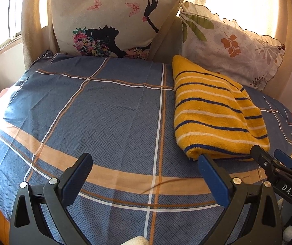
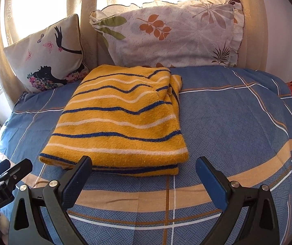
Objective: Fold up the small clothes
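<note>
Our left gripper (image 1: 144,171) and right gripper (image 2: 143,173) share black angular arms, blue ribbed finger pads (image 1: 213,177), silver screws behind them, white lettering alongside.

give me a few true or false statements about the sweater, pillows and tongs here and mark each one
1. The yellow striped sweater lies folded on the blue plaid bedsheet. True.
2. The right tongs are clamped on the sweater. False: they are open and hold nothing.
3. Two pillows, the butterfly pillow and the leaf-print pillow, stand at the head of the bed. True.
4. The left tongs hold a sock. False: they are open and empty over the bedsheet.
5. The sweater is plain red. False: yellow with blue and white stripes.
</note>
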### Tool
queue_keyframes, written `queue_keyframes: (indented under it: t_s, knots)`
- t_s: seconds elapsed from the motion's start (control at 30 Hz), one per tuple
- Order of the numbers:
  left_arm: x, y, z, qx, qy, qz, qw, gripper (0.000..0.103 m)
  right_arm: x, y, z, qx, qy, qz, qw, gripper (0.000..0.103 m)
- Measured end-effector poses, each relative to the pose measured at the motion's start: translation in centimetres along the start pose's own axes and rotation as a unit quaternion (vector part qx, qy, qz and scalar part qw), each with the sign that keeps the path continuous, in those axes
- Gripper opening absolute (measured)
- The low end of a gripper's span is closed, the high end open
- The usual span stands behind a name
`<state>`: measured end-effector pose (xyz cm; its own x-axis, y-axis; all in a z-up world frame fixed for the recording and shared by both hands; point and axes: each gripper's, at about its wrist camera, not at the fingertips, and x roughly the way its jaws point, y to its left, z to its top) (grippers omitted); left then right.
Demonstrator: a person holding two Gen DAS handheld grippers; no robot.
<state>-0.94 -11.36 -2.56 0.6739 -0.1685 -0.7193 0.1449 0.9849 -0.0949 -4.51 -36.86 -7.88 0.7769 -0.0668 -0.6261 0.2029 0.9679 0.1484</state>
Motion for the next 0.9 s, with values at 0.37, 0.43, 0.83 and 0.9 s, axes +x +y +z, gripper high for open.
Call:
queue_keyframes:
  t_s: [0.37, 0.43, 0.83, 0.9]
  knots:
    - [-0.4, 0.0, 0.0, 0.0, -0.002, -0.002, 1.0, 0.102, -0.2, 0.3, -0.2, -0.006, 0.0, -0.003, 1.0, 0.103]
    - [-0.5, 0.0, 0.0, 0.0, -0.003, -0.002, 1.0, 0.103, -0.3, 0.4, -0.2, -0.008, 0.0, -0.003, 1.0, 0.103]
    - [-1.4, 0.3, -0.1, -0.002, -0.01, -0.001, 0.9999, 0.102, -1.0, 0.7, -0.4, -0.021, -0.007, -0.01, 1.0, 0.103]
    - [-1.6, 0.4, -0.1, -0.004, -0.012, -0.002, 0.9999, 0.102, -1.2, 0.8, -0.4, -0.022, -0.009, -0.015, 1.0, 0.103]
